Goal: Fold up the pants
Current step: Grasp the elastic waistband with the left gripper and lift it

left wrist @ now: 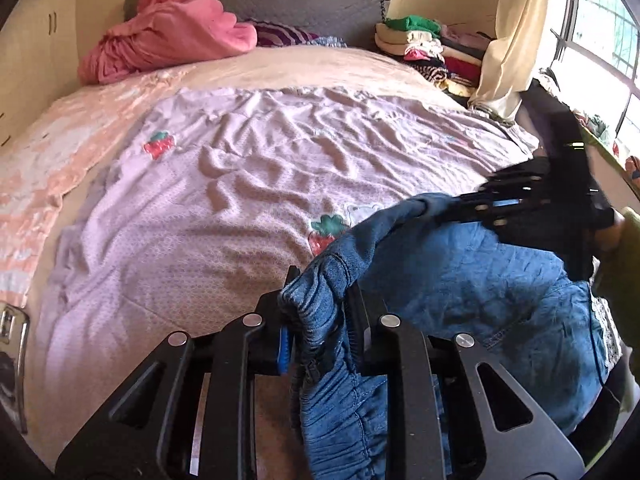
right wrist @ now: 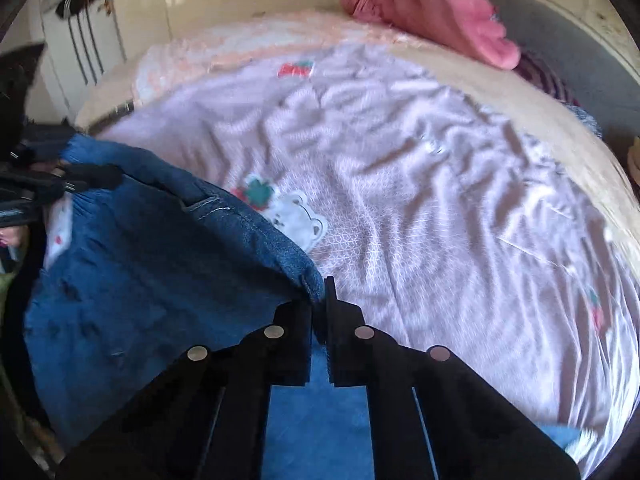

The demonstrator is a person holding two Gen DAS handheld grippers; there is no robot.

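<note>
A pair of blue denim pants (left wrist: pixel 460 280) hangs between my two grippers above the near edge of the bed. My left gripper (left wrist: pixel 320 300) is shut on the gathered elastic waistband. My right gripper (right wrist: pixel 320 300) is shut on another edge of the pants (right wrist: pixel 152 264). The right gripper also shows in the left wrist view (left wrist: pixel 460 210), at the right, pinching the denim. The left gripper shows in the right wrist view (right wrist: pixel 100 176), at the left edge. The lower part of the pants is hidden below both views.
The bed has a wrinkled lilac sheet (left wrist: pixel 260 184) with strawberry and bear prints. A pink blanket (left wrist: pixel 168 36) lies by the grey headboard (left wrist: pixel 312 4). A pile of folded clothes (left wrist: pixel 424 48) sits at the far right, by a curtain and window.
</note>
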